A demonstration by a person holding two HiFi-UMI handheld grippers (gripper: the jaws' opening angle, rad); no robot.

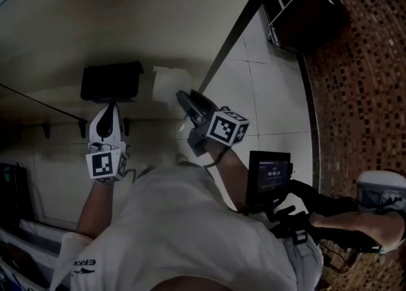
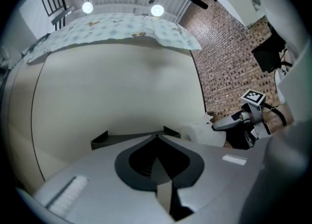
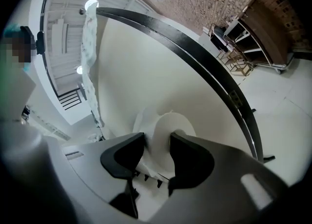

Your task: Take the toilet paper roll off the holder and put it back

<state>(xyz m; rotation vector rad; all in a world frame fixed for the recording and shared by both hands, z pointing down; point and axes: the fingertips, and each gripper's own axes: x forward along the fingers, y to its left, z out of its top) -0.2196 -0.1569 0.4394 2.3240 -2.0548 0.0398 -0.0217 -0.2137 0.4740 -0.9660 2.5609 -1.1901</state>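
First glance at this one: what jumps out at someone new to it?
The white toilet paper roll, pinched between the right gripper's fingers in front of the cream wall, centre of the head view. Just left of it sits the black holder on the wall, with the shut left gripper just under it in that view.

We see the white roll point(image 1: 168, 84) off the black, shelf-like holder point(image 1: 111, 80), up in the air just beside the holder's right end, lying level with one open core end toward it.
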